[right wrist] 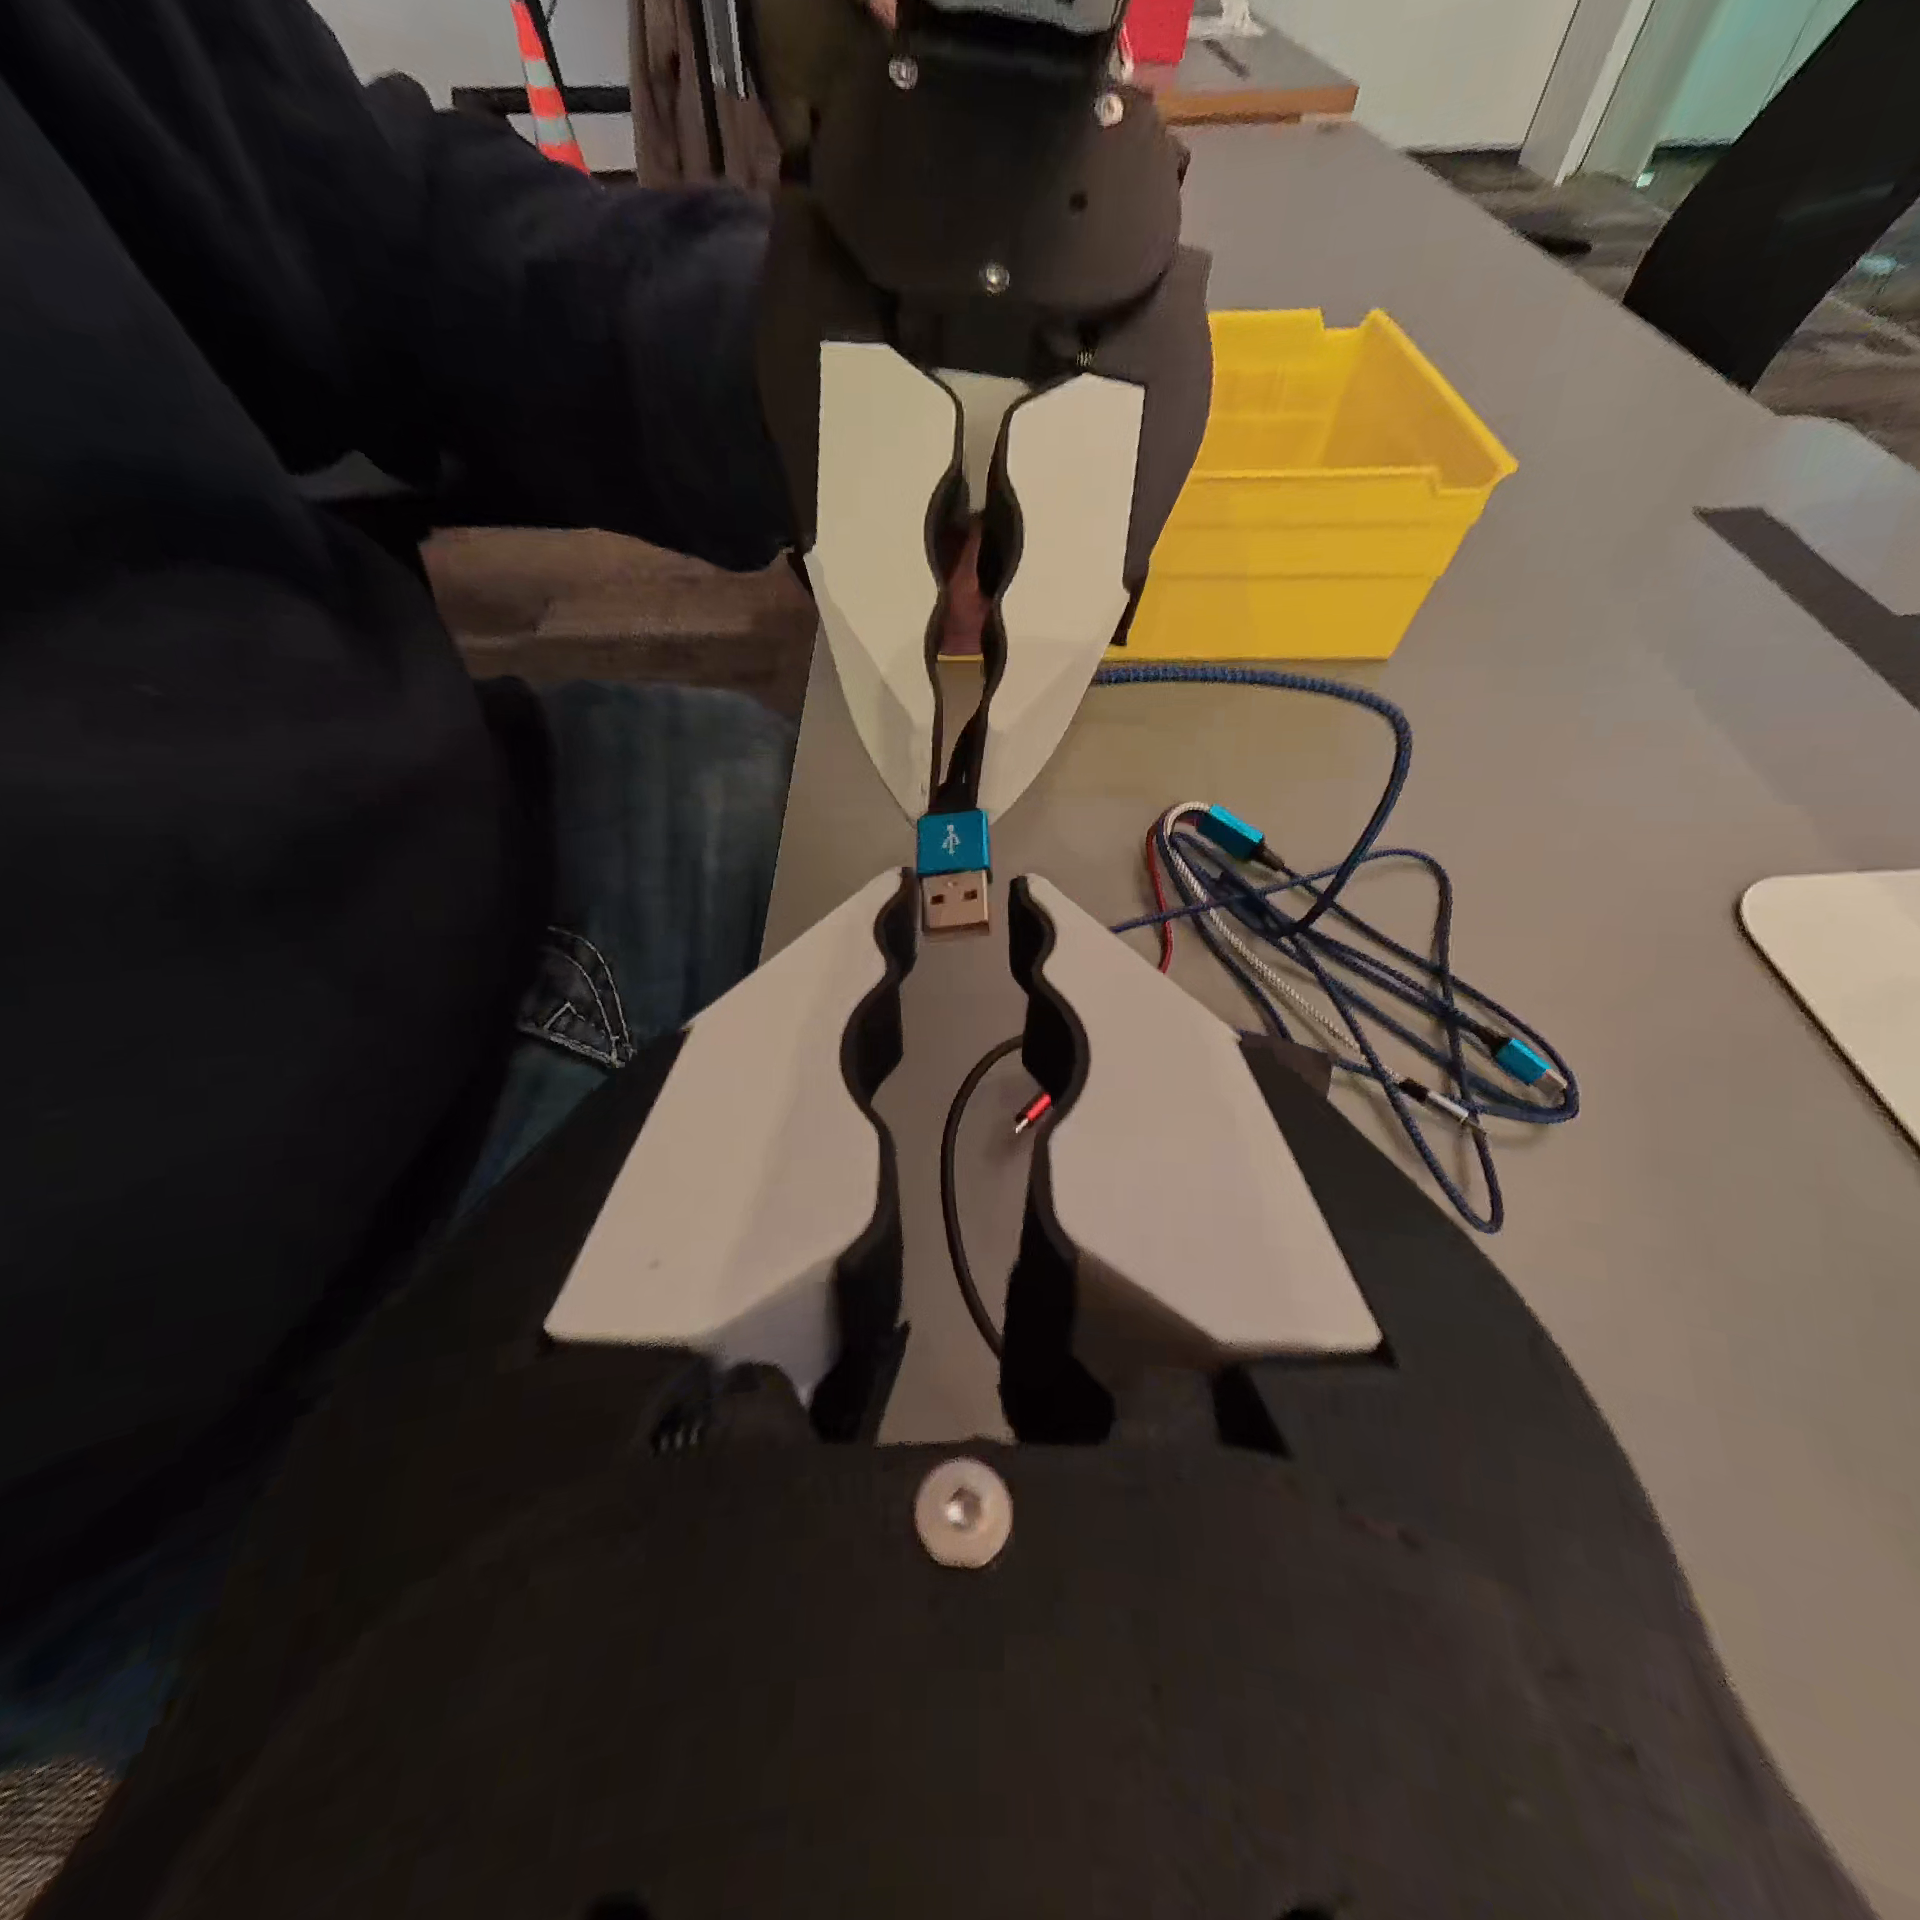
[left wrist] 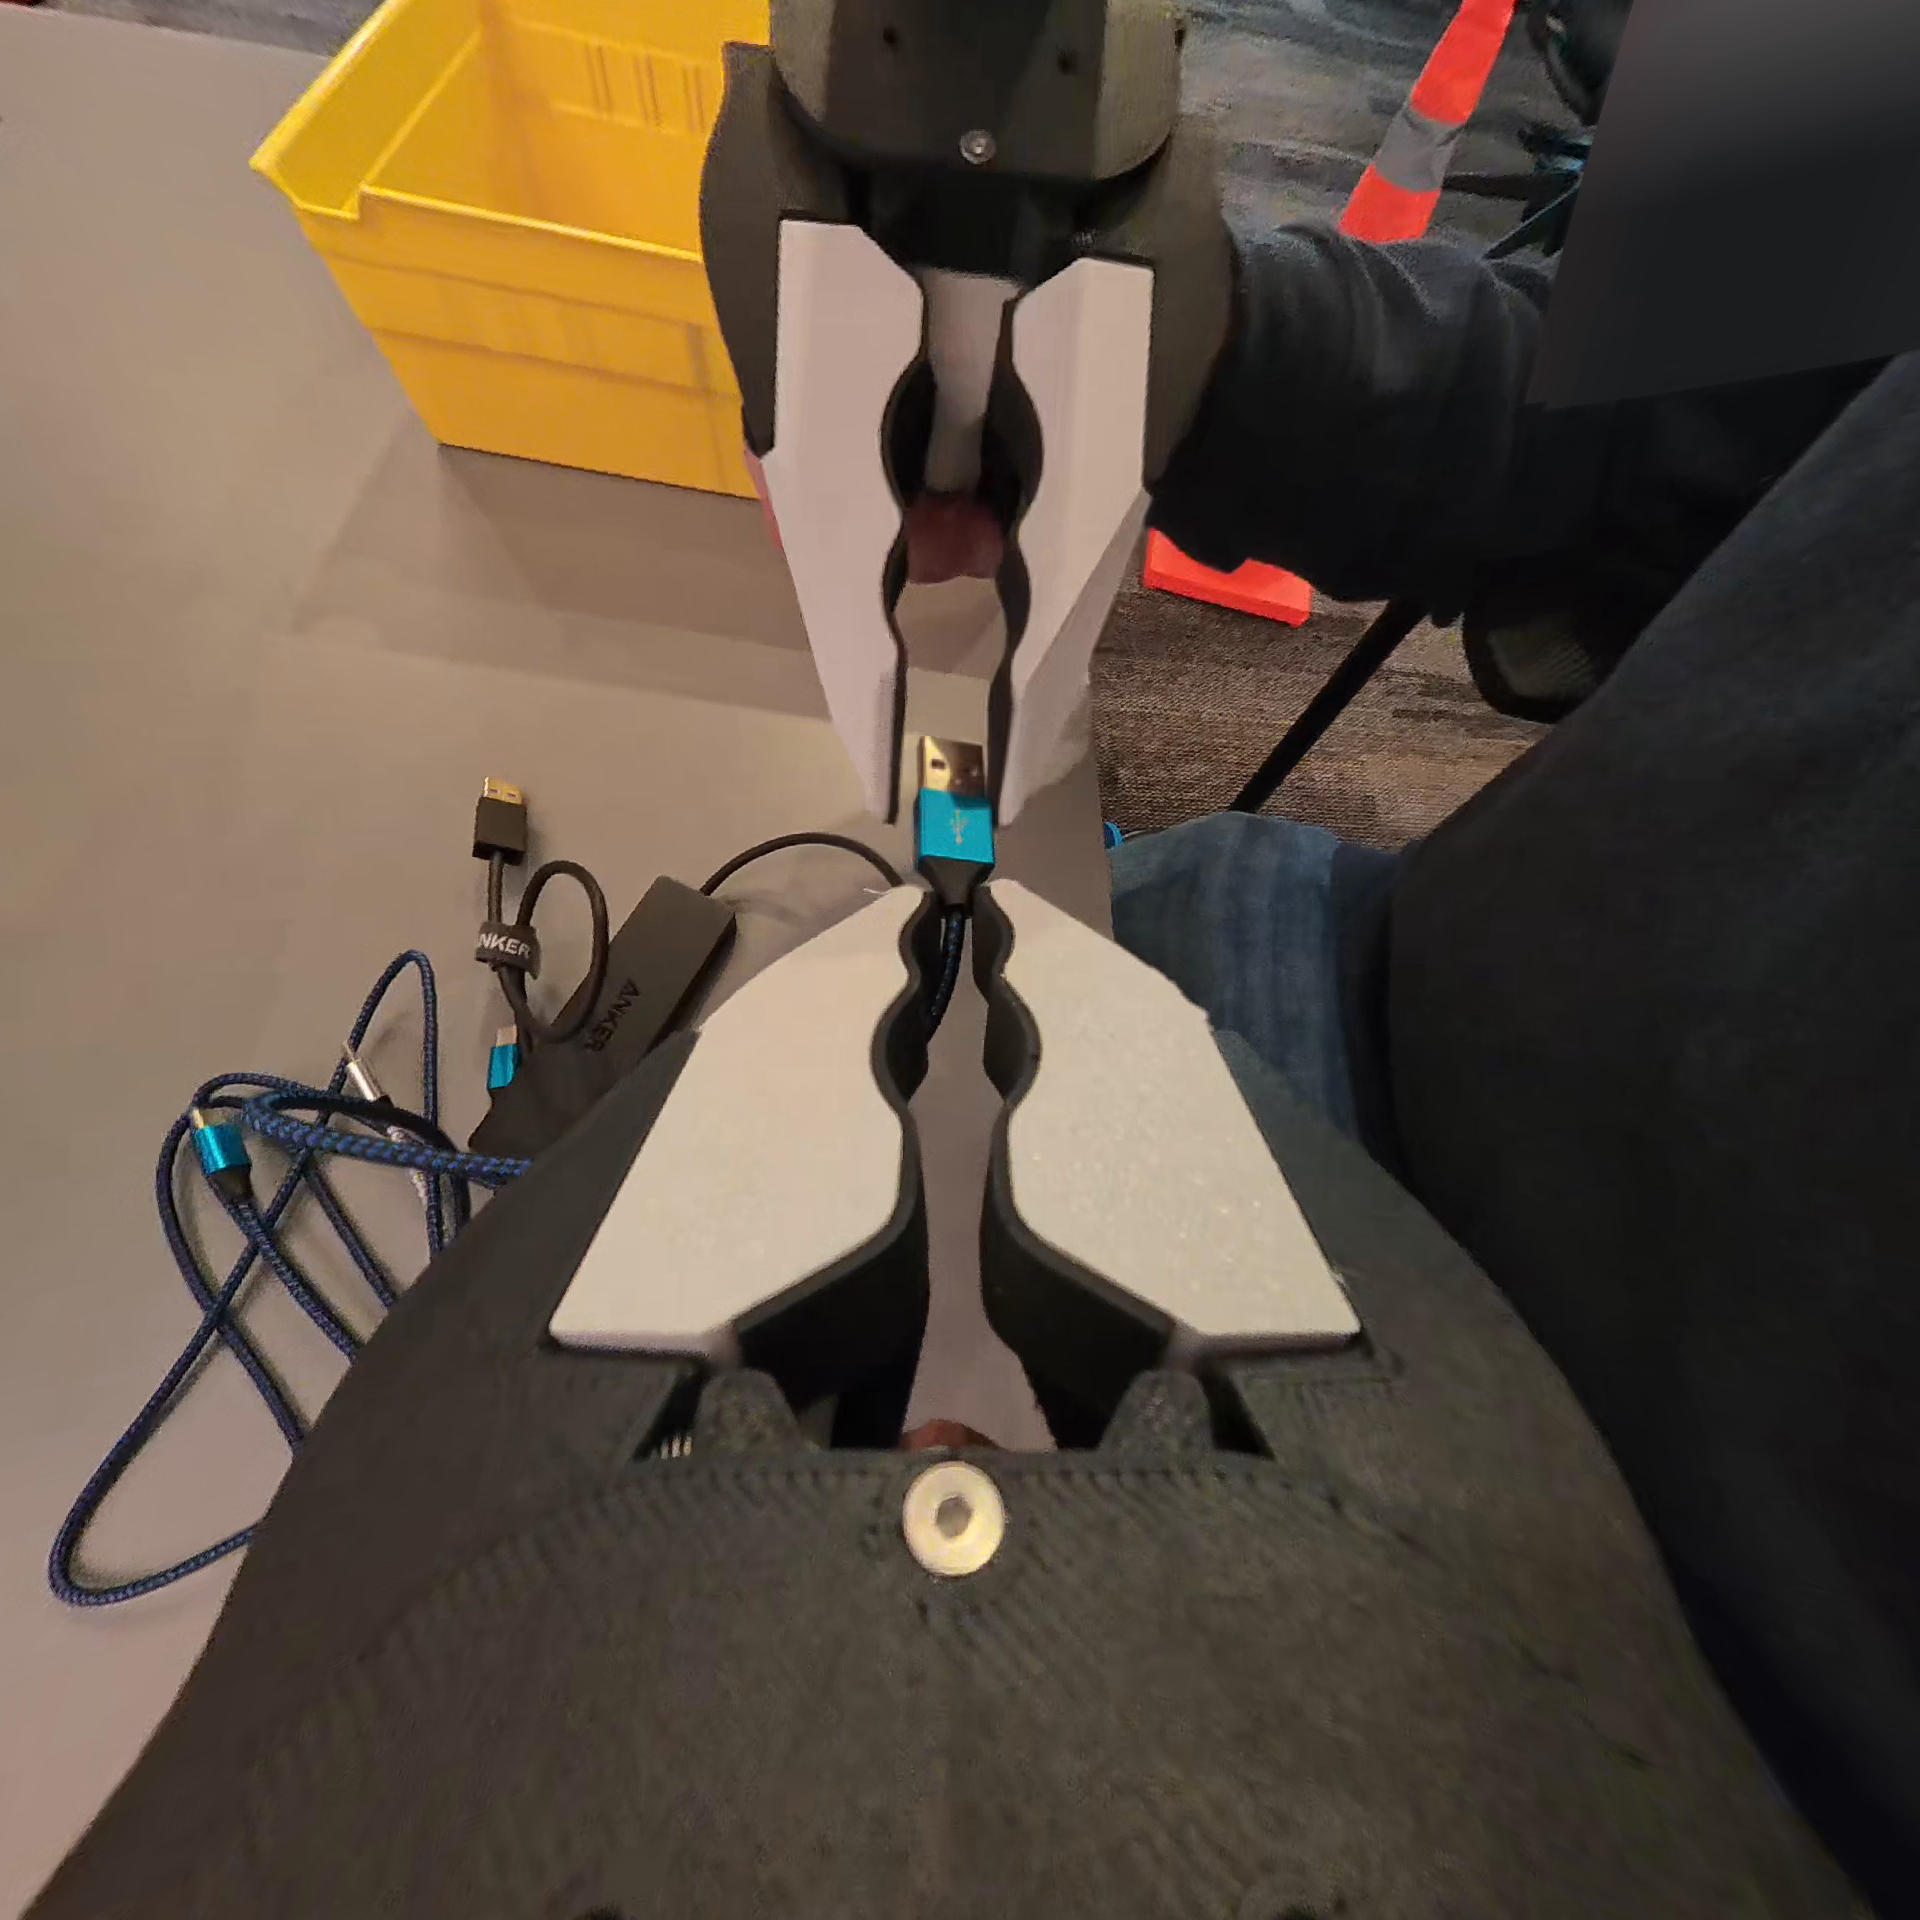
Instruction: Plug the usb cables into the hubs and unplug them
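The left tool (left wrist: 954,896) is clenched on the braided cord just behind a blue USB plug (left wrist: 954,826), holding it above the near edge of the grey table (left wrist: 260,675). The plug's metal tip points into the released right tool (right wrist: 961,883), whose two fingers sit either side of it with gaps. Beside the plug, on the table, lie a black hub (left wrist: 623,997) and tangled blue cables (left wrist: 281,1174), with a yellow bin (left wrist: 499,260) farther back.

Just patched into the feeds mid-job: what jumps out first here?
The two claws meet tip to tip over the table's near edge: the left claw is shut on the braided cable just behind the blue USB plug, whose metal end sits between the open fingers of the right claw. A bright yellow bin stands behind, and tangled blue cables lie alongside on the grey table.
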`<state>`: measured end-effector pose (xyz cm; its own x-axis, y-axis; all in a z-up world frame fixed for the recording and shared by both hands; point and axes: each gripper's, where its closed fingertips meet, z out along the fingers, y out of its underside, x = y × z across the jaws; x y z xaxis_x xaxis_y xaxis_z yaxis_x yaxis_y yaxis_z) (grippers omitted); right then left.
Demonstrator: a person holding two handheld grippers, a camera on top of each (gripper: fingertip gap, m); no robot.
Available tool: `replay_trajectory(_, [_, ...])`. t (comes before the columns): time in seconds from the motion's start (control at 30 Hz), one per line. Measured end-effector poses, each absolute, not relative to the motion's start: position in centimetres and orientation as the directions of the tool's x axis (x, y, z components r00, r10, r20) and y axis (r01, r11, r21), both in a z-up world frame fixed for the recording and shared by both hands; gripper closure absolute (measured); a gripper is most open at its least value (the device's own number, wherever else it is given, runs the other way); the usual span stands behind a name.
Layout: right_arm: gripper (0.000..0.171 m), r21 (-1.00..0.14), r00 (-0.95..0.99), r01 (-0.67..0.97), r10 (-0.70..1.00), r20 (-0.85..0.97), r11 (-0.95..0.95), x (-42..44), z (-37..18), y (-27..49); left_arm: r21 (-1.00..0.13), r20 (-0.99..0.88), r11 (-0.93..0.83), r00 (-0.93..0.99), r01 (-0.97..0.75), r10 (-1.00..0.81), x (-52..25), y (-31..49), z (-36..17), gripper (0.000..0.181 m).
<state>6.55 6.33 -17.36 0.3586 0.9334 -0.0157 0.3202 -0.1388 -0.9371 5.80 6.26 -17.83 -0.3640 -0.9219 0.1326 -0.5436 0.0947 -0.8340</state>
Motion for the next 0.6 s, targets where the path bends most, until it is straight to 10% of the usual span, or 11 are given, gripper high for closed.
replay_trajectory(0.3, [0.159,-0.974,0.345,0.198,0.938,-0.038,-0.112,6.7,-15.8,6.0,-0.891,0.128,0.063,-0.384,-0.449,-0.914,6.3,6.0,-16.3,0.175])
replay_trajectory(0.6, [0.160,-0.985,0.311,-0.060,0.934,-0.174,-0.164,7.8,-13.5,6.2,-0.971,0.071,0.011,-0.332,-0.237,-0.941,8.1,5.7,-14.2,0.102])
